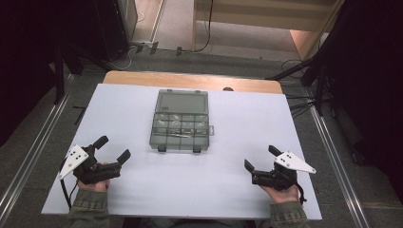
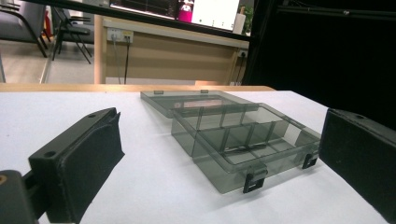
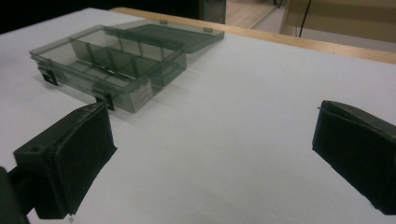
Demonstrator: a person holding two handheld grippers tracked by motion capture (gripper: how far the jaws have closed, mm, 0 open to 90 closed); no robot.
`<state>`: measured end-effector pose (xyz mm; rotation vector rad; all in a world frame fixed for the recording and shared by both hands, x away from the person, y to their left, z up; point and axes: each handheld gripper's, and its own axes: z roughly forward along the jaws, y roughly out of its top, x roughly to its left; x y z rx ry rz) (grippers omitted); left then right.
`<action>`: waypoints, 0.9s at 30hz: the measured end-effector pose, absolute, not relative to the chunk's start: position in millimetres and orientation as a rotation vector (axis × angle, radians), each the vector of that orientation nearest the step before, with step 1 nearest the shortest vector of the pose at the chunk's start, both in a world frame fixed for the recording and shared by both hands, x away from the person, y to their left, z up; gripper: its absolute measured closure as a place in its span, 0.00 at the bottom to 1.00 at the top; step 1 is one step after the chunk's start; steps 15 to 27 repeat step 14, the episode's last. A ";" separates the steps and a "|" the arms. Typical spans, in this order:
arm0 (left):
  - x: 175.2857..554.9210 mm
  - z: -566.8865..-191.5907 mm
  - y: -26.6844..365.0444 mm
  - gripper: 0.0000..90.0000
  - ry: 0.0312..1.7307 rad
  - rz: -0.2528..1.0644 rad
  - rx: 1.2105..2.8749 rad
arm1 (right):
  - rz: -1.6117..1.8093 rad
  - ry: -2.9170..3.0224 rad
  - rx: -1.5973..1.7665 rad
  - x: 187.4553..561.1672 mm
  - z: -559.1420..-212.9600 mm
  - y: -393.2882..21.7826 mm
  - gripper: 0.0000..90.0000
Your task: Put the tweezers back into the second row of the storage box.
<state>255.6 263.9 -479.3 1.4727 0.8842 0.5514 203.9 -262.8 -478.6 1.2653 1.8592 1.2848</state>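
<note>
On the white table top [image 1: 199,185] in front of me sits a smoky, see-through plastic organizer box [image 1: 181,130], about midway between my two hands and farther from me than either. Its lid [image 1: 182,101] is swung fully back and lies flat on the table beyond the tray, joined to it along the far edge. The tray is split by thin walls into small compartments; from above I count two rows of them. In one of the nearer compartments lies a thin, pale, rod-like item [image 1: 182,134], too small for me to name. Two dark latches [image 2: 254,179] hang off the near wall of the tray, and a small tab sticks out at its right side.

My left gripper [image 1: 114,150] rests at the near left of the table, my hand wrapped around its body, the grey three-cornered plate [image 1: 72,160] on top. Its jaws stand wide apart and have nothing between them; in the left gripper view the box shows through the gap, well ahead of the pads [image 2: 91,163] and not touching them.

My right gripper [image 1: 259,158] rests at the near right, also with its plate [image 1: 294,162] up. Its jaws are likewise spread wide and bare, with white table between them in the right gripper view, and the box lies off to the upper left, apart from the pads [image 3: 77,158].

Beyond the white surface a strip of wooden table edge [image 1: 190,80] shows.
</note>
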 end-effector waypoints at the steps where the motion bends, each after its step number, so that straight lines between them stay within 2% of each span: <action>1: 255.7 -479.5 263.8 0.00 0.885 0.550 1.472 | 1.312 1.848 1.263 201.0 -481.0 -264.5 0.00; 8: 255.3 -479.3 263.6 0.00 0.885 0.548 1.468 | 1.473 1.765 1.242 180.5 -502.3 -276.1 0.00; 27: 255.4 -479.3 263.5 0.00 0.885 0.548 1.470 | 1.509 1.812 1.221 181.0 -502.5 -274.6 0.00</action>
